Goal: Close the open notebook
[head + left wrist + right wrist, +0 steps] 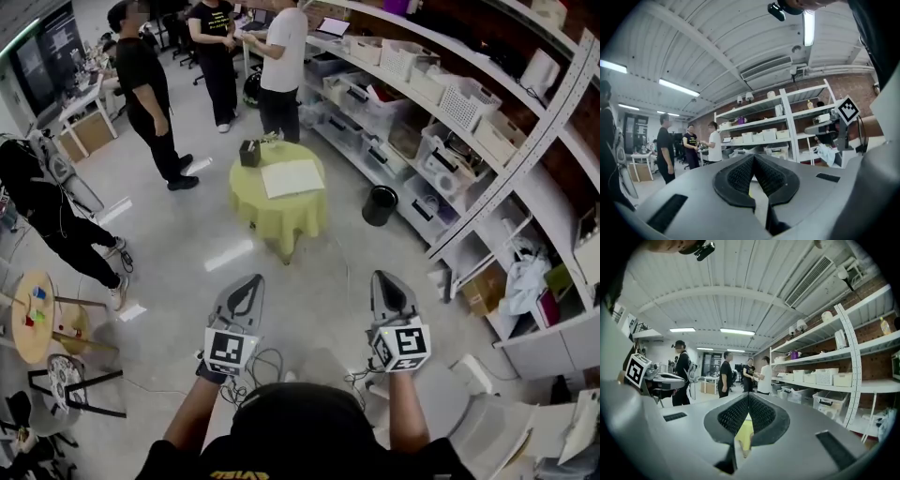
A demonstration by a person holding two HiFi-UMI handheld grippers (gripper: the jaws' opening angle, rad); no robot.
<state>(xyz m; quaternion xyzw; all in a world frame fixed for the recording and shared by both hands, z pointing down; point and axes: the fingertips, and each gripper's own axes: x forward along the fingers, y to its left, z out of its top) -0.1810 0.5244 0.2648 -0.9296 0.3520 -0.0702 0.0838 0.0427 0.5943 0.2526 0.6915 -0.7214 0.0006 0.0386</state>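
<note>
Currently the open notebook (292,177) lies on the round table (277,221), well ahead of you. Your left gripper (249,281) and right gripper (385,277) have jaws together and empty. The left appears marginally nearer.

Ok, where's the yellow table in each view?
Head view: table upper centre, notebook on it.
Left gripper view: thin yellow sliver low centre, beyond the jaws.
Right gripper view: yellow patch low centre, beyond the jaws.
Shared landmark: person in white shirt.
</note>
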